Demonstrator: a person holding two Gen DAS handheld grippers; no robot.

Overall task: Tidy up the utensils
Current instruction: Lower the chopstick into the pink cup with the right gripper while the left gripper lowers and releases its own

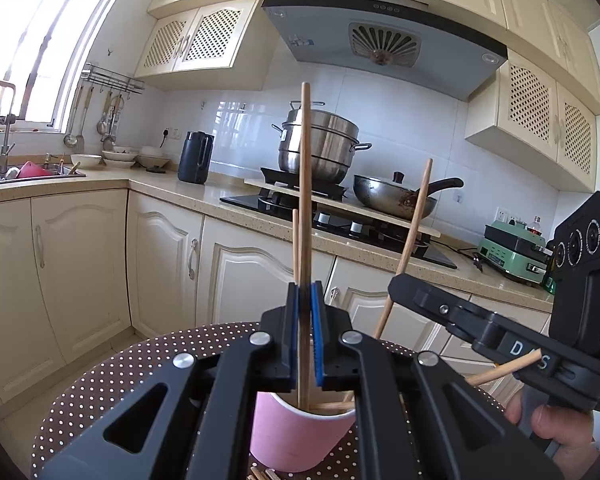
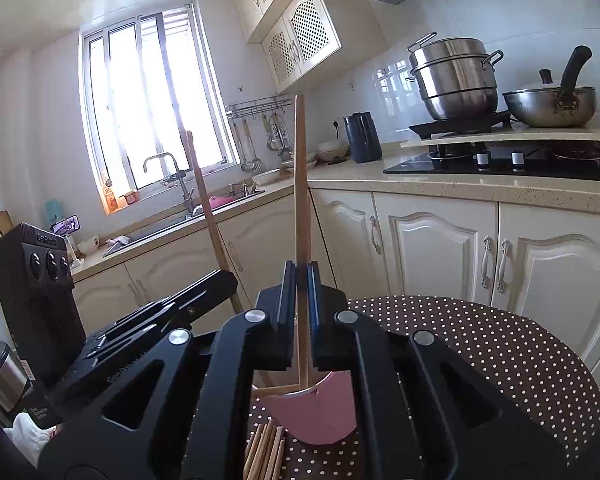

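Observation:
A pink paper cup [image 1: 296, 436] stands on the polka-dot table [image 1: 148, 364]; it also shows in the right wrist view [image 2: 320, 412]. My left gripper [image 1: 305, 300] is shut on an upright wooden chopstick [image 1: 305, 184] whose lower end is inside the cup. My right gripper [image 2: 299, 280] is shut on another upright chopstick [image 2: 300, 176] that also reaches into the cup. In the left wrist view the right gripper [image 1: 480, 324] is at the right, with its chopstick [image 1: 412, 232] leaning. Several loose chopsticks [image 2: 265, 456] lie on the table beside the cup.
Cream cabinets and a countertop [image 1: 168, 192] run behind the table. On the stove [image 1: 340, 220] are a steel steamer pot [image 1: 320, 148] and a wok [image 1: 396, 200]. A black kettle [image 1: 195, 157], a sink [image 1: 28, 172] and a green appliance [image 1: 512, 252] are on the counter.

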